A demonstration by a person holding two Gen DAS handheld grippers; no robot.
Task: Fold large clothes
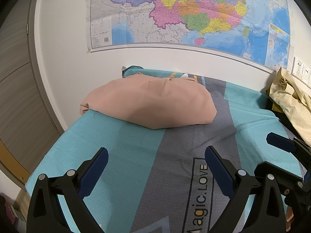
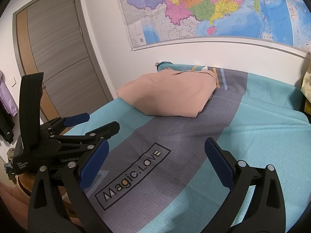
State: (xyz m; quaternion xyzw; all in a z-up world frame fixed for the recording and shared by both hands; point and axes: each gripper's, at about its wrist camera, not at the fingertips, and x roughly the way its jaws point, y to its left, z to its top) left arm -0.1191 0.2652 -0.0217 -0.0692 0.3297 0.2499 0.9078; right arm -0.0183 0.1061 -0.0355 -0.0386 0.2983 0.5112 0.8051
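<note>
A folded pink garment (image 1: 153, 101) (image 2: 171, 95) lies at the far left corner of the bed, near the wall. My left gripper (image 1: 156, 153) hovers open over the sheet, well short of the garment, with nothing between its blue pads. My right gripper (image 2: 157, 145) is also open and holds nothing, above the "Magic.LOVE" print (image 2: 134, 174). The two grippers are side by side. The left gripper (image 2: 101, 121) shows at the left of the right wrist view. The right gripper's blue finger (image 1: 279, 141) shows at the right edge of the left wrist view.
The bed carries a teal and grey sheet (image 1: 124, 141) (image 2: 262, 136). A crumpled yellow garment (image 1: 291, 101) (image 2: 307, 81) lies at the bed's right end. A map (image 1: 194, 13) hangs on the wall behind. A grey door (image 2: 58, 58) stands left, with hanging clothes (image 2: 5, 104) beside it.
</note>
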